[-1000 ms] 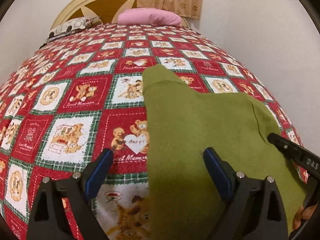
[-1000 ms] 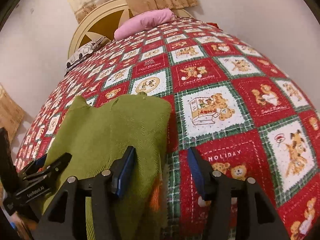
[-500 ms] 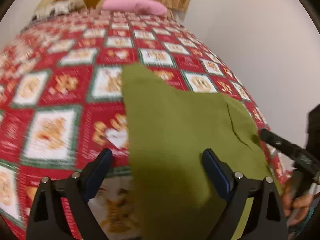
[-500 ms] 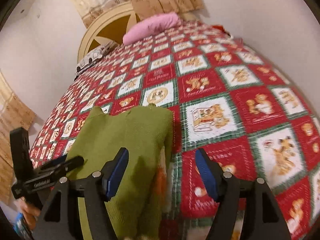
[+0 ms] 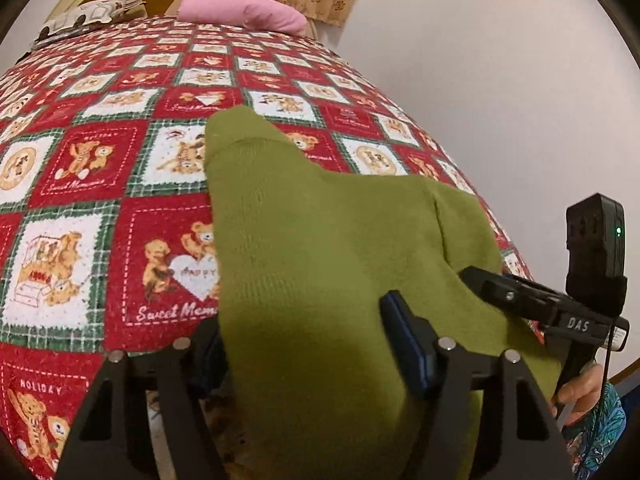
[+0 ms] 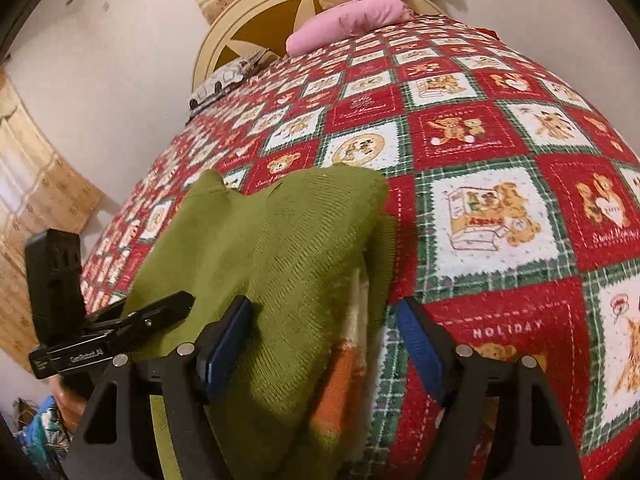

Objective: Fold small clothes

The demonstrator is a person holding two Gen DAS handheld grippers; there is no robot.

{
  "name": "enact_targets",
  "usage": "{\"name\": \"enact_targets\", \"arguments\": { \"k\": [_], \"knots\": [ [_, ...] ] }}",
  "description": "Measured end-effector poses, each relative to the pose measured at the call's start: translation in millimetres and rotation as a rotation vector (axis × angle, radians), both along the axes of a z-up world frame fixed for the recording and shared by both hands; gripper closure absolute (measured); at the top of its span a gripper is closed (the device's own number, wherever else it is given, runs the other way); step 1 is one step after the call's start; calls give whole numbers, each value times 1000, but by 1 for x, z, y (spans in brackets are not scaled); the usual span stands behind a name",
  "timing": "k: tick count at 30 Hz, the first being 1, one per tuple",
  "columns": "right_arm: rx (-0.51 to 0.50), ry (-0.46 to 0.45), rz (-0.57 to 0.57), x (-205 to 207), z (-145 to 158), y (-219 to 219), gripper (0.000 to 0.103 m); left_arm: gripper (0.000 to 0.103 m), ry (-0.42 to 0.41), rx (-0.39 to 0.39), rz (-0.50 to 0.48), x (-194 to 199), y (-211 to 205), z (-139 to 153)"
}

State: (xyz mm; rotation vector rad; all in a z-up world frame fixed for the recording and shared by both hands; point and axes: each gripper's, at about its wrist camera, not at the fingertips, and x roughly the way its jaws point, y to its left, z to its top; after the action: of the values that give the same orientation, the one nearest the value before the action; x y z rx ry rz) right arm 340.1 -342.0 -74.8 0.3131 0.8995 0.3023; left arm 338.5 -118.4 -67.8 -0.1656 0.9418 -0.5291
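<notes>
A small green knit garment [image 5: 320, 248] lies on the red teddy-bear quilt, its near edge raised between my fingers. My left gripper [image 5: 304, 344] is open, its jaws straddling the garment's near left edge; the cloth hides the left fingertip. In the right wrist view the garment [image 6: 288, 248] shows orange and white stripes at its near right edge. My right gripper [image 6: 324, 344] is open, jaws astride that edge. Each gripper shows in the other's view: the right one [image 5: 520, 300] at the garment's right side, the left one [image 6: 132, 328] at its left.
The quilt [image 6: 500, 152] covers the whole bed. A pink pillow [image 5: 240, 12] and a patterned pillow [image 5: 88, 16] lie by the cream headboard [image 6: 248, 32]. White wall runs along the bed's right side [image 5: 500, 100]. Curtains hang behind the headboard.
Both grippers have moved in lower over the garment's near edge, and that edge now rises between their open jaws. The jaws look slightly narrower than before.
</notes>
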Motion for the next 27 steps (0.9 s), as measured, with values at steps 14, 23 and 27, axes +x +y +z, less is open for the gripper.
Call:
{"name": "enact_targets", "arguments": {
  "k": [14,23,27],
  "knots": [
    [-120,-135,-65,-58,62,44,80,64,-68,16,40,-28,7,25],
    [-146,-314,-162,-158,137,66,80,65,-287,29,-7,-107,9,94],
    [-124,-348,-205,-204,155,60,80,65,-324,14,-42,-138,7,116]
  ]
}}
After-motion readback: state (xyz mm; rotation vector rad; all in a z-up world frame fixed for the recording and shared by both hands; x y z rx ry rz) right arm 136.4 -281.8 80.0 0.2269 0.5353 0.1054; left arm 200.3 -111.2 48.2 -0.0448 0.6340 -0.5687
